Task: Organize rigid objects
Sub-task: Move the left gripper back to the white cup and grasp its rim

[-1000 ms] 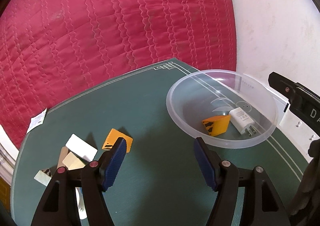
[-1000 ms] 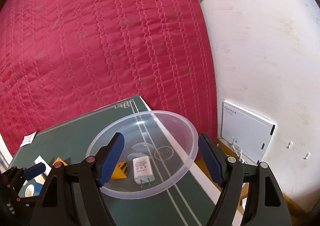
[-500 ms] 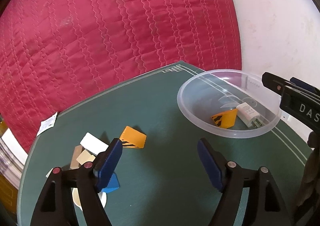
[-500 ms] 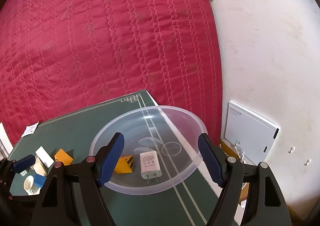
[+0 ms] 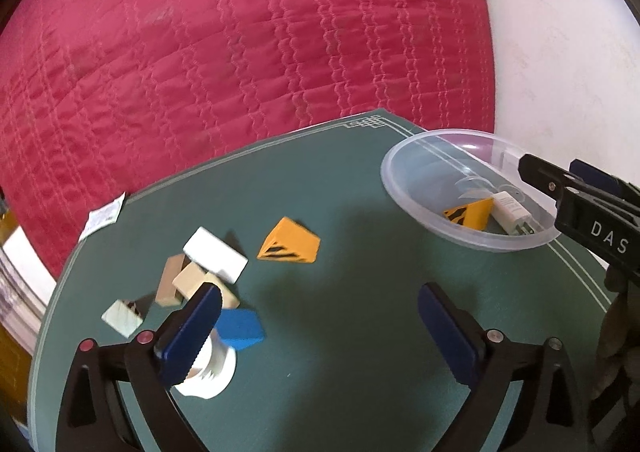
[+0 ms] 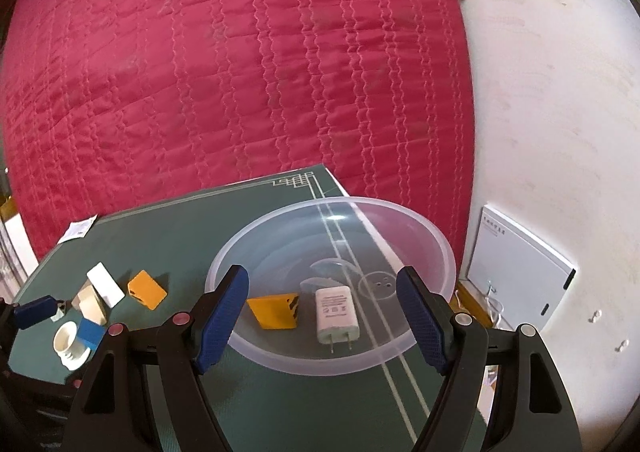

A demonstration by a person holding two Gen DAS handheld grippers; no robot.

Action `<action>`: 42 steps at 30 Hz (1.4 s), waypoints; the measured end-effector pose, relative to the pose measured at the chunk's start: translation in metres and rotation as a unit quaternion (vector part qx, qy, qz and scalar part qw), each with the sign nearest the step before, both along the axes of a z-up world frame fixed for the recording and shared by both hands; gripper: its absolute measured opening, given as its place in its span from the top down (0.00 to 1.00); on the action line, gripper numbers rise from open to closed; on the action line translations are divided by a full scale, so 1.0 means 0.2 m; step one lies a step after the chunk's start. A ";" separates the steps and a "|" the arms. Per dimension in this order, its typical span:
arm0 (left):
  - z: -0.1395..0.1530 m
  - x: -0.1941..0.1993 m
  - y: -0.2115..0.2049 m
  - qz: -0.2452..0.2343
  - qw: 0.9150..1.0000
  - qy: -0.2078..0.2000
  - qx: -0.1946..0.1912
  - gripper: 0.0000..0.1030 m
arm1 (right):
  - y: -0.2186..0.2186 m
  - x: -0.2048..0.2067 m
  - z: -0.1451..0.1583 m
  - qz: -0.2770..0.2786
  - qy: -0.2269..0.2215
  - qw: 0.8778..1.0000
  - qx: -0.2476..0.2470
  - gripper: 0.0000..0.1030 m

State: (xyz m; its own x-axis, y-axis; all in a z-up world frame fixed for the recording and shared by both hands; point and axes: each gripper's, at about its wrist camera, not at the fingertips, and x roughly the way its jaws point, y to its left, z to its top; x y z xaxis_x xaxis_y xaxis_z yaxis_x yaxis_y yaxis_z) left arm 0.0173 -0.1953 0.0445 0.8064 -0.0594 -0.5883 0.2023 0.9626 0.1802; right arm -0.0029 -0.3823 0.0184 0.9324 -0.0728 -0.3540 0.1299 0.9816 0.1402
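- Bowl (image 6: pixel 432 252): it is the biggest thing for this job. It is clear plastic and sits on the green table (image 6: pixel 180 219), low in the middle of the right wrist view. I think it is light and could slide if bumped. The rim would be the place to hold it.
- Left gripper (image 5: pixel 320 328): it sits at the bottom of the left wrist view, tipped down at the table. Its jaws are opening wide and nothing is between them. Only bare table shows there.
- Right gripper (image 6: pixel 322 320): it sits low in its view, pointing at the bowl. Its jaws stand apart and hold nothing. The bowl lies past them.
- White cup (image 5: pixel 208 372): it stands at the lower left of the left wrist view, partly behind the left finger. It looks hard and might break. I would hold it by its sides.
- White block (image 5: pixel 216 260), wooden blocks (image 5: pixel 188 278) and blue block (image 5: pixel 240 326): they lie in a heap left of middle. They look stiff and light, with flat sides good for pinching.
- Orange wedge (image 5: pixel 290 246): it lies alone on the table, near the heap. Its slanted face may slip, so the flat sides are better.
- Second orange wedge (image 6: pixel 274 310) and white charger (image 6: pixel 336 310): both are already in the bowl, side by side.
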 end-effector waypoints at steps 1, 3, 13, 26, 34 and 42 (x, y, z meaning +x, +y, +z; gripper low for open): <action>0.00 0.00 0.02 0.003 1.000 0.002 -0.003 0.02 | 0.00 0.00 0.00 0.001 0.000 1.000 0.000 0.25; 0.00 -0.01 0.05 0.009 1.000 0.006 -0.008 0.02 | 0.00 0.00 0.00 0.001 0.002 1.000 0.001 0.25; -0.03 -0.04 0.30 0.048 0.998 0.025 -0.030 0.02 | 0.05 -0.01 0.00 0.028 0.006 1.000 0.009 0.25; -0.09 0.04 0.60 0.116 0.989 0.057 -0.075 0.02 | 0.21 -0.06 -0.02 0.128 0.035 0.990 0.043 0.25; -0.16 0.09 0.61 0.117 0.986 0.088 -0.085 0.15 | 0.28 -0.06 -0.03 0.156 0.045 0.986 0.026 0.25; -0.19 0.10 0.61 0.100 0.985 0.104 -0.098 0.49 | 0.33 -0.05 -0.06 0.187 0.059 0.980 0.016 0.25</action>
